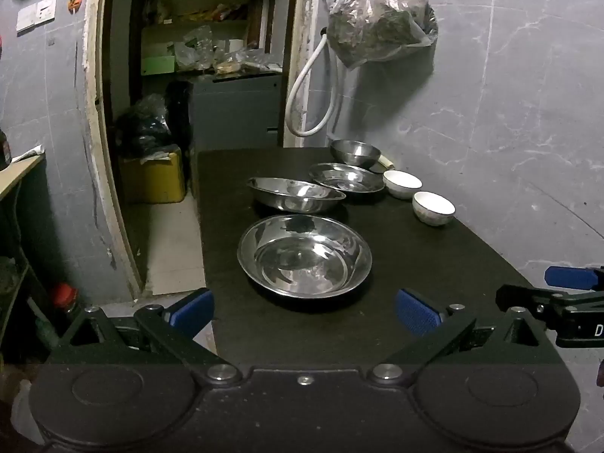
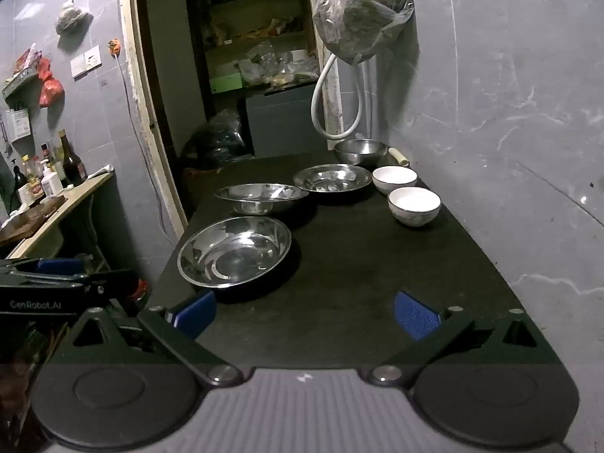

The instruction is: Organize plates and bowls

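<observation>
On the black table (image 1: 434, 264) (image 2: 358, 264) lie three shallow steel plates: a near one (image 1: 304, 255) (image 2: 234, 251), a middle one (image 1: 296, 194) (image 2: 262, 196) and a far one (image 1: 345, 177) (image 2: 332, 177). A deeper steel bowl (image 1: 355, 153) (image 2: 360, 151) stands at the back. Two white bowls (image 1: 402, 184) (image 1: 433, 207) (image 2: 394, 178) (image 2: 414, 205) sit by the wall. My left gripper (image 1: 304, 311) hangs open just short of the near plate, nothing between its blue pads. My right gripper (image 2: 304, 311) is open over bare table, right of that plate.
A grey tiled wall (image 2: 509, 113) runs along the table's right side, with a hanging plastic bag (image 2: 362, 11) and a white hose (image 2: 332, 113) at the back corner. Left of the table a doorway (image 1: 196, 75) opens onto shelves; a wooden counter (image 2: 56, 204) holds bottles.
</observation>
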`<state>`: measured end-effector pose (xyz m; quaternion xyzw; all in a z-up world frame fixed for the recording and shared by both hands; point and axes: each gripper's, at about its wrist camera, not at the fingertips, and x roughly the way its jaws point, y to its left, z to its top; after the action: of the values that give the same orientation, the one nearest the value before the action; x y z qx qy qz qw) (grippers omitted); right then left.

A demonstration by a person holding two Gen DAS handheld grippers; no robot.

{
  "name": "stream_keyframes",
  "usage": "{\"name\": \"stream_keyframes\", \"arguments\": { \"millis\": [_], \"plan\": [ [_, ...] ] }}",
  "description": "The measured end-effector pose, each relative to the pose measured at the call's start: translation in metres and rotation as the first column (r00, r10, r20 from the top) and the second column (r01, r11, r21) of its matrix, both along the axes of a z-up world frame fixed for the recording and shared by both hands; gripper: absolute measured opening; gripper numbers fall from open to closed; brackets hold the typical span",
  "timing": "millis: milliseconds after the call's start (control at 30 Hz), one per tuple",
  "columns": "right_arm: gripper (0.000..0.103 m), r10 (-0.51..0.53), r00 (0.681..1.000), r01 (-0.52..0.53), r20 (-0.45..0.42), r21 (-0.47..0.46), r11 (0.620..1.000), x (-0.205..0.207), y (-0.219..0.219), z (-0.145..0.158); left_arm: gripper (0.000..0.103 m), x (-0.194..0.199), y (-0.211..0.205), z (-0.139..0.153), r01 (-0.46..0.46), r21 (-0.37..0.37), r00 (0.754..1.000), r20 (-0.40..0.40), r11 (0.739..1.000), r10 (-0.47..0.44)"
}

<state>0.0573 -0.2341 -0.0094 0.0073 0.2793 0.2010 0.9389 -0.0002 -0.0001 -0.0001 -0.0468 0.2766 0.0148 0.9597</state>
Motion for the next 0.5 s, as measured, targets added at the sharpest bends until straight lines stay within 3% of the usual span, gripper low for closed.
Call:
{"name": "stream_keyframes", "arguments": {
  "millis": [500],
  "plan": [
    [0.103,-0.006,1.0,0.006,-0.006,-0.001,1.0,0.003,0.001,0.0,0.102,0.008,-0.009,0.0,0.001,0.009,1.0,-0.014,1.0,-0.001]
  ]
}}
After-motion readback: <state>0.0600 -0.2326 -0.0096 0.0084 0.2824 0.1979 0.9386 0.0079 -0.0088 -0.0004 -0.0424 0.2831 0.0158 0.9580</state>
